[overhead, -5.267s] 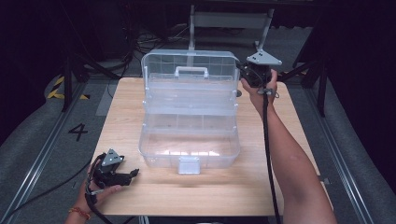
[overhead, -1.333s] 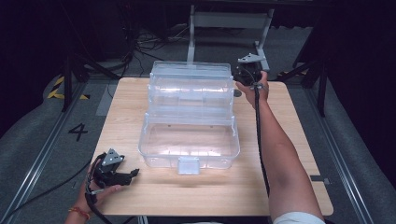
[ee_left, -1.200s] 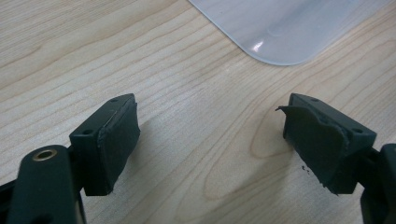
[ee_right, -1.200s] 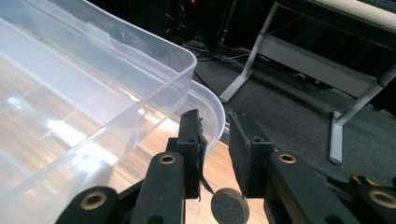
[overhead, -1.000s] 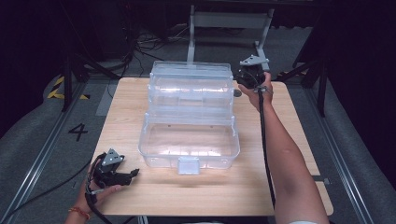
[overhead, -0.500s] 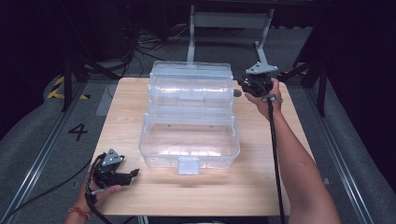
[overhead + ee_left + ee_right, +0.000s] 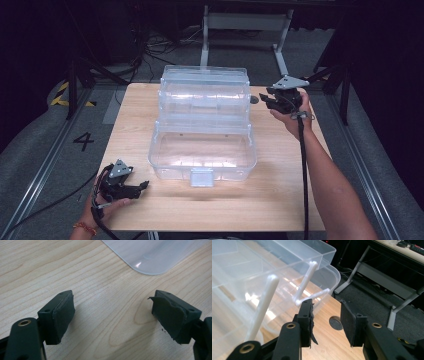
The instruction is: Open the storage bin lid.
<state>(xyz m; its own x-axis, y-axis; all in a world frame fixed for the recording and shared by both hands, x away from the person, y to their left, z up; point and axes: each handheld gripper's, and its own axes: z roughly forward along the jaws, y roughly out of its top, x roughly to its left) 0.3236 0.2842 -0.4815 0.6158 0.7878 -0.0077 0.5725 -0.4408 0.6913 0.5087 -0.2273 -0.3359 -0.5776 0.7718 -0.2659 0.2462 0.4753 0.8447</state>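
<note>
A clear plastic tiered box (image 7: 202, 125) stands in the middle of the wooden table (image 7: 280, 190), its upper trays stepped back toward the far side. My right gripper (image 7: 266, 98) hovers open just right of the upper tier, with nothing between its jaws. In the right gripper view the gripper (image 7: 327, 317) points past the box's (image 7: 262, 277) white link arms (image 7: 308, 277), apart from them. My left gripper (image 7: 143, 185) rests open near the table's front left corner. In the left gripper view the gripper (image 7: 112, 315) faces bare wood, with a box corner (image 7: 155, 255) ahead.
A round dark hole (image 7: 254, 99) sits in the tabletop between the box and my right gripper. A metal stand (image 7: 245, 22) rises behind the table. Cables trail on the dark floor at the far left.
The box's upper trays have swung back into a stepped stack. My right gripper has pulled rightward away from the box's top tier. The left gripper has stayed put.
</note>
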